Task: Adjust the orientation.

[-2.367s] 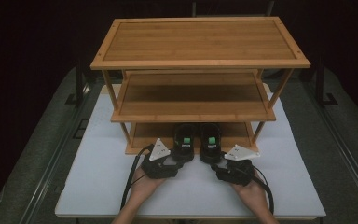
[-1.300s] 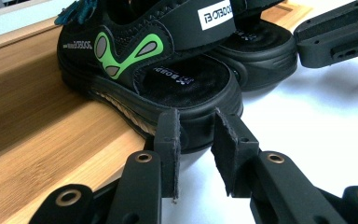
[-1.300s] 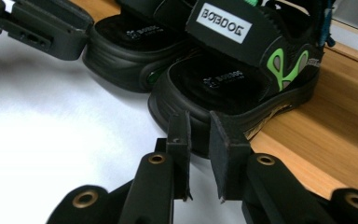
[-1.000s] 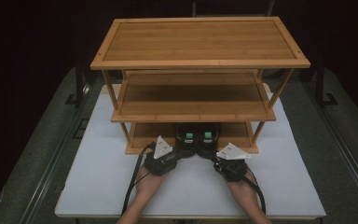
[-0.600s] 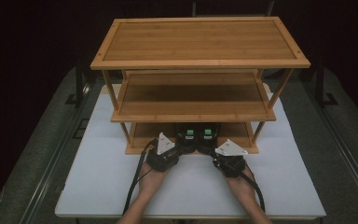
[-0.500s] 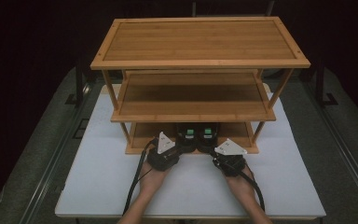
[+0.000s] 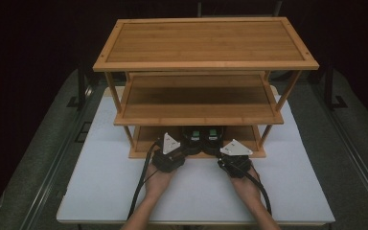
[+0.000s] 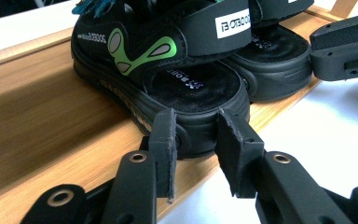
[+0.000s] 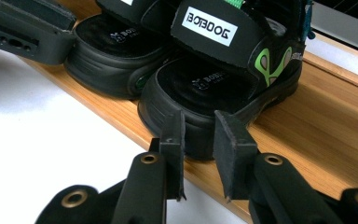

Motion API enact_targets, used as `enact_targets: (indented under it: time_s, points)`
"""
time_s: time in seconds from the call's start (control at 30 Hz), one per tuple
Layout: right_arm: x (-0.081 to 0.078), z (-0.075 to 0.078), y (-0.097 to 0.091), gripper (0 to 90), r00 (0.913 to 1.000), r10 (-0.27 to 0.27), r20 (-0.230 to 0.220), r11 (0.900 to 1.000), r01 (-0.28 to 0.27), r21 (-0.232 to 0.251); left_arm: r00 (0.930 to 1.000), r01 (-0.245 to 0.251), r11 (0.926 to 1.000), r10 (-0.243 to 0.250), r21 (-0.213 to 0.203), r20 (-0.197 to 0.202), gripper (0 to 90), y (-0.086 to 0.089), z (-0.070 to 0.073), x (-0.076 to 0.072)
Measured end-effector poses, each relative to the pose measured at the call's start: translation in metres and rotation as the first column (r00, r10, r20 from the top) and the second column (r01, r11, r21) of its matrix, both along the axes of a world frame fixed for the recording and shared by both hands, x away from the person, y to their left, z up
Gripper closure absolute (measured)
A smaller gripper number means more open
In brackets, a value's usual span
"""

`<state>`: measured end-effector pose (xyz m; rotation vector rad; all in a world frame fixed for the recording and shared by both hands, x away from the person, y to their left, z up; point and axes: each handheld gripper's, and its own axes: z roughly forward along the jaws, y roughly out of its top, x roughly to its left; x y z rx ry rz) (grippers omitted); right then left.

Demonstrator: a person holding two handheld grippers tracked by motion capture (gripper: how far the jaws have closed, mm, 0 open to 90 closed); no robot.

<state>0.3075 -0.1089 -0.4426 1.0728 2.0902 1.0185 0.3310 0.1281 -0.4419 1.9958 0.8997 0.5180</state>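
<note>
Two black sandals sit side by side on the bottom shelf point(image 7: 148, 139) of the bamboo rack. Left gripper point(image 8: 196, 140) has just been loosening around the left sandal point(image 8: 186, 88) heel; right gripper point(image 9: 198, 140) likewise at the right sandal point(image 9: 214, 84), pads barely apart from the heels.

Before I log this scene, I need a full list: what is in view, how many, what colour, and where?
rack: one, bamboo, three shelves, on the board.
sandals: two, black with green, side by side on the bottom shelf, heels at its front edge.
board: one, white, on the table.
table: one, grey.
left gripper: one, black, jaws just opening, apart behind the left sandal's heel.
right gripper: one, black, jaws just opening, apart behind the right sandal's heel.
hands: two, holding the grippers.
</note>
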Motion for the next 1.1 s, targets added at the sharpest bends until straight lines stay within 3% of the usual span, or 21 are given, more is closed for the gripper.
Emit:
enact_targets:
  time_s: [0.1,0.23,0.67,0.93,1.1]
  points:
    - [0.001,0.0,-0.002,70.9,1.0,-0.001,-0.009,0.9999,0.001,0.015,0.9998,-0.005,0.9998,0.005,-0.018,-0.019,63.7,0.003,0.0,0.001]
    - [0.0,0.001,-0.006,70.3,0.9995,0.009,-0.029,0.9995,-0.008,0.031,0.9999,0.004,0.9995,-0.005,-0.03,-0.014,62.2,0.005,0.004,-0.001]
    - [-0.004,0.005,-0.019,65.0,0.9964,0.048,-0.071,0.9967,-0.043,0.069,0.9988,0.047,0.9987,-0.048,-0.02,-0.006,56.6,0.007,0.011,-0.012]
    - [-0.007,0.005,-0.035,59.9,0.9922,0.062,-0.108,0.9924,-0.05,0.112,0.9975,0.067,0.9977,-0.067,-0.003,-0.022,50.2,0.01,0.012,-0.018]
    - [-0.008,0.003,-0.04,56.8,0.9898,0.068,-0.125,0.9914,-0.053,0.12,0.9976,0.065,0.9977,-0.066,-0.017,-0.023,48.1,0.016,0.015,-0.021]
